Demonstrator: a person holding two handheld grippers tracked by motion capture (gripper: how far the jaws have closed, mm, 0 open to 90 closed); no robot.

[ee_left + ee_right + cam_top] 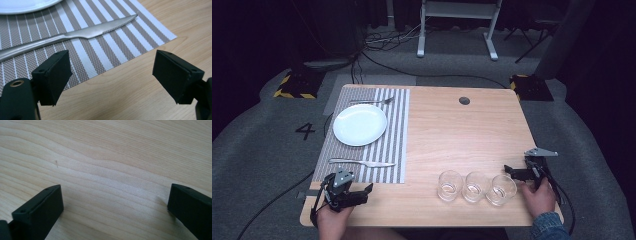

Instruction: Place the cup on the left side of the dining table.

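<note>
I am holding a black two-jaw gripper in each hand over a light wooden table (452,135). My left gripper (362,192) is hovering at the table's near left corner, just past the near edge of a grey-and-white striped woven placemat (387,150). Its jaws are standing wide apart with nothing between them — in the left gripper view they are framing the placemat's corner and bare wood. Just beyond them a silver table knife (75,35) is lying across the stripes, its tip pointing towards the bare wood, and the rim of a round white plate (22,6) is showing at the top edge. In the high view, a silver fork (372,101) is lying on the mat at the far side of the plate.

My right gripper (512,172) is hovering near the table's right edge, jaws also spread wide and empty above plain wood. Just to its left, three clear drinking glasses (475,187) are standing upright in a close row along the near edge — the nearest one is just beside the gripper's jaws.
</note>
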